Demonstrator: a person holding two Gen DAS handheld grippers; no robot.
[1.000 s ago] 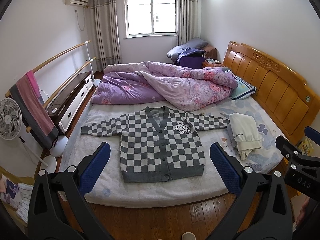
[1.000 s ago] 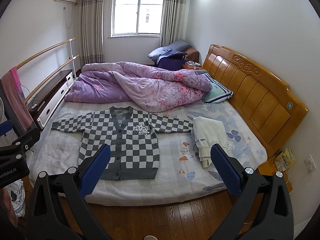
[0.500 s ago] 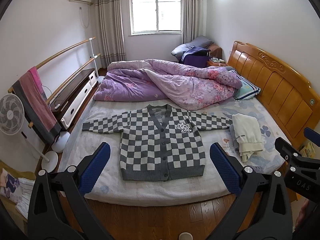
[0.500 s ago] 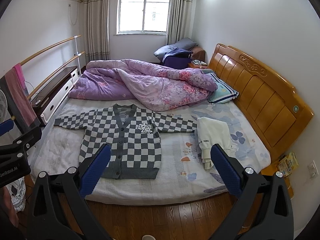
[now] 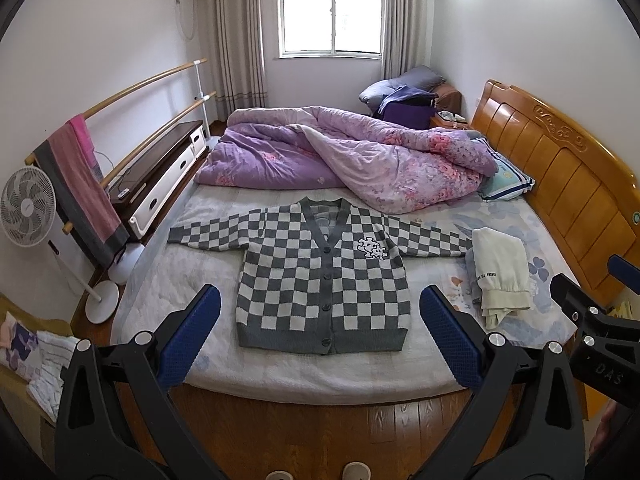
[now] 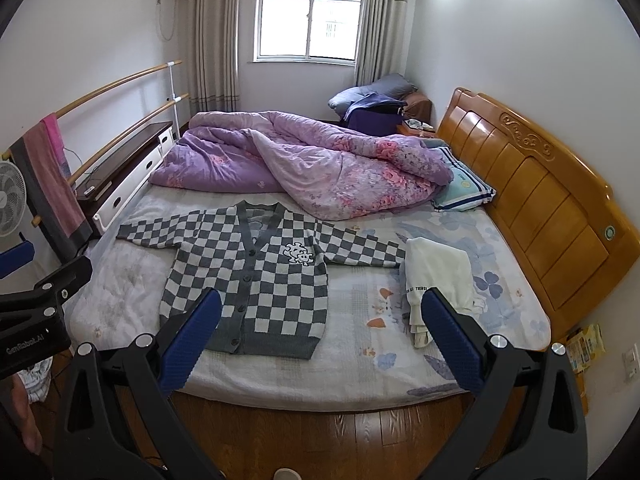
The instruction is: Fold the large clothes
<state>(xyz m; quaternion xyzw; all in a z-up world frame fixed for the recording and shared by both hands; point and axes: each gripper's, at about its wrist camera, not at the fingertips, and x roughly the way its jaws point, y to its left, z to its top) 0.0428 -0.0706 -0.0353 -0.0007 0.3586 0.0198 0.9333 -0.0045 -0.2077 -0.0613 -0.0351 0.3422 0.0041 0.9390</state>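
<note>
A grey-and-white checkered cardigan (image 5: 320, 276) lies flat and buttoned on the bed (image 5: 280, 368), sleeves spread sideways; it also shows in the right wrist view (image 6: 248, 280). My left gripper (image 5: 320, 320) is open and empty, held over the floor short of the bed's near edge, facing the cardigan's hem. My right gripper (image 6: 320, 320) is open and empty, to the right of the left one, facing the bed (image 6: 360, 372) between the cardigan and a folded cream garment (image 6: 438, 276). The cream garment (image 5: 500, 272) lies by the right sleeve.
A crumpled purple quilt (image 5: 352, 160) fills the far half of the bed. A wooden headboard (image 5: 568, 184) stands on the right with a pillow (image 5: 506, 180). On the left stand a fan (image 5: 26, 208), a rail with a pink towel (image 5: 84, 192) and a low cabinet (image 5: 160, 184). Wooden floor (image 5: 320, 432) lies below.
Both views have tilted up and shifted slightly right, showing more of the room. Both grippers stay open; the clothes have not moved.
</note>
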